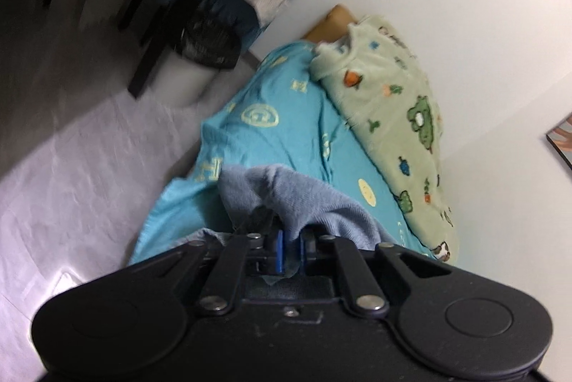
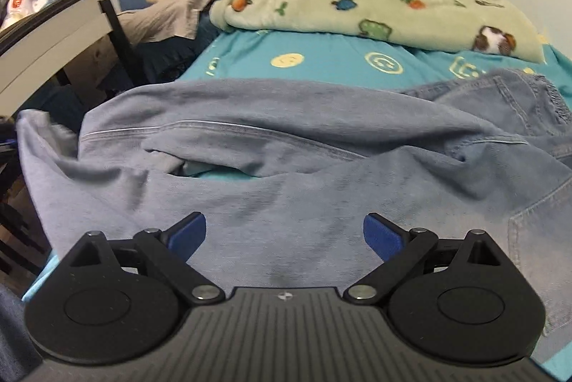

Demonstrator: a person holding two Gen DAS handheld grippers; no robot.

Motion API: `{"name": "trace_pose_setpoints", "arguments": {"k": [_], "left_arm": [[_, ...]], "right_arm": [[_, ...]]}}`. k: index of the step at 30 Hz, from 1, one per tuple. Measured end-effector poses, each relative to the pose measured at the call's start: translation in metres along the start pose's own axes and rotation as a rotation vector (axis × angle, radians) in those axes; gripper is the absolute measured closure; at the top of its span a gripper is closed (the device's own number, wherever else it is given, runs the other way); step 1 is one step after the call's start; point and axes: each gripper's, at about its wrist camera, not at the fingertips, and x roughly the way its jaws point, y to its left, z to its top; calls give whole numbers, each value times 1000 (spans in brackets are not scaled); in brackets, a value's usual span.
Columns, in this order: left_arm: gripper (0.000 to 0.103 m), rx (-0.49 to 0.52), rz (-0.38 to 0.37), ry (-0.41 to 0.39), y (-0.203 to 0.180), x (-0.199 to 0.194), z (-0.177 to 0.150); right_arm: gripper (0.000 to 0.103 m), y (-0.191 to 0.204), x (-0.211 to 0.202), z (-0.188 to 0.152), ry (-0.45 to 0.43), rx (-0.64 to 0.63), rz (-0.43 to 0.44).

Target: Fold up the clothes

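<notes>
here, the left gripper [image 1: 290,248] was clamped on a bunched edge of the blue jeans [image 2: 286,174], its blue pads [image 1: 280,251] pressed together with cloth between them and a fold of denim rising just ahead of the tips. the right gripper [image 2: 285,235] had its fingers spread wide, nothing between them, with the jeans lying crumpled directly in front of and beneath it on the teal bedsheet [image 2: 332,60]. a seam ran across the denim ahead of the right tool, and a back pocket showed off to its right side.

to do this step well, the judgement was that the right tool should pick a matching edge, likely near the waistband or a leg seam, and close on a single clean layer rather than a wad, so both holds could lift and spread the fabric flat before any fold. the left hold looked thick, so pulling gently seemed wise to avoid slipping.

the left tool was tilted steeply, the room leaning across its view, with the green fleece blanket [image 1: 393,117] well ahead of it. the right tool sat level and low, pointing along the bed toward that blanket.
</notes>
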Motion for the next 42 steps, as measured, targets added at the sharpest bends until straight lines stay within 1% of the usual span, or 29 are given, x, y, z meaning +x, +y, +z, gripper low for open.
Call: {"name": "trace_pose_setpoints", "arguments": {"k": [2, 3, 4, 5, 7, 8, 9, 11, 15, 17, 20, 21, 23, 24, 25, 26, 27, 28, 31, 34, 37, 42], "left_arm": [[86, -25, 40, 24, 5, 13, -2], [77, -37, 60, 36, 8, 20, -3], [67, -50, 80, 48, 11, 27, -4], [63, -54, 89, 53, 14, 26, -6], [47, -57, 102, 59, 20, 21, -9], [42, -63, 101, 56, 25, 16, -10], [41, -78, 98, 56, 31, 11, -12], [39, -138, 88, 60, 48, 1, -18], [39, -298, 107, 100, 88, 2, -28], [39, -392, 125, 111, 106, 9, -34], [42, -512, 93, 132, 124, 21, -41], [43, -529, 73, 133, 127, 24, -41], [46, -514, 34, 115, 125, 27, -38], [55, -503, 12, 110, 124, 27, -37], [70, -485, 5, 100, 121, 26, -35], [77, -466, 3, 88, 118, 25, -35], [90, -440, -8, 76, 114, 23, -34], [98, -413, -27, 62, 110, 19, -32], [101, -352, -27, 9, 96, 1, -29], [102, -351, -71, -39, 86, -29, -26], [102, -374, -81, -88, 83, -71, -32], [102, -464, 0, -140, 96, -123, -62]], "right_arm": [[6, 6, 6, -1, 14, -30, 43], [7, 10, 9, -2, 27, -51, 72], [11, 15, 12, -3, 40, -72, 100], [15, 20, 15, -5, 53, -97, 131], [16, 32, 20, -9, 72, -153, 173], [16, 37, 21, -11, 78, -178, 183], [17, 41, 22, -12, 83, -196, 191], [17, 44, 22, -13, 84, -200, 197], [17, 37, 18, -10, 64, -150, 195], [16, 33, 16, -9, 54, -123, 192], [16, 30, 18, -8, 50, -104, 182], [16, 30, 19, -8, 49, -101, 179], [16, 29, 20, -8, 48, -101, 166], [16, 29, 20, -8, 48, -99, 160], [16, 28, 21, -7, 48, -97, 156], [16, 28, 22, -7, 49, -95, 152], [16, 27, 23, -7, 51, -95, 149], [16, 27, 24, -6, 53, -98, 145], [16, 30, 24, -7, 57, -110, 142], [16, 31, 20, -7, 50, -118, 139], [16, 31, 14, -6, 31, -114, 130], [16, 30, 4, -5, 5, -108, 121]]}}
